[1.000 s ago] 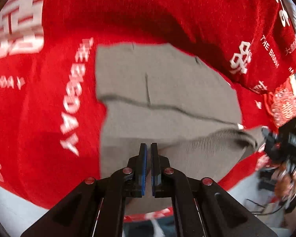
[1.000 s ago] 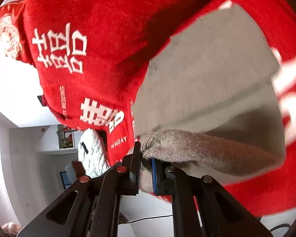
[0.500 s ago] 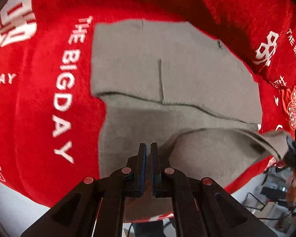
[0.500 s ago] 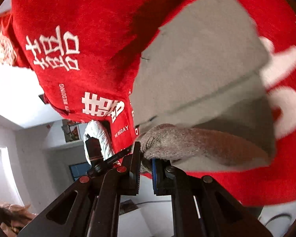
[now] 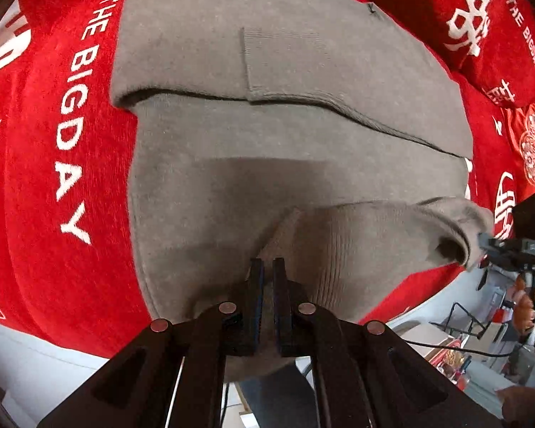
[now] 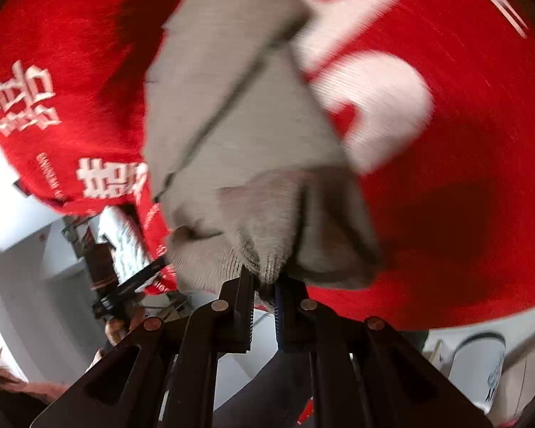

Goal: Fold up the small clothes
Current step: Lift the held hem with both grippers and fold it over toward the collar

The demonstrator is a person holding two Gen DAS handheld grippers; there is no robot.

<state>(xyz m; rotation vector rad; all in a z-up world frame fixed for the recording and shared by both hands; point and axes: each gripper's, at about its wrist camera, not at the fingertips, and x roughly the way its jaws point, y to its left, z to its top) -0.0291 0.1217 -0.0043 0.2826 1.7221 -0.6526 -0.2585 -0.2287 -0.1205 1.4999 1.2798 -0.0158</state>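
Left wrist view: the left claw [image 5: 265, 273] points steeply down at the grey sweater [image 5: 267, 114], which lies spread on the red cloth [image 5: 53, 178] ahead of it. Its jaws have just been opening and now stand a narrow slit apart, with knit below the tips but nothing plainly pinched between the pads. Ahead of this claw sits a fold already laid across the far part of the garment; to its right the ribbed hem [image 5: 374, 235] arches up off the body toward the right claw [image 5: 495, 246]. Right wrist view: that claw [image 6: 264, 280] is clamped nearly closed on a bunched wad of the ribbed edge, the rest of the sweater [image 6: 232, 107] trailing ahead and left of it, much blurred. The main risk, I judge, is a lopsided fold: with one side free and the other carried, the hem may land skewed or rumpled. The wad in the right claw looks thick, so it could snag on the pads at release and drag the layer back. A quick pull might also slide the far fold or ruck the cloth underneath.
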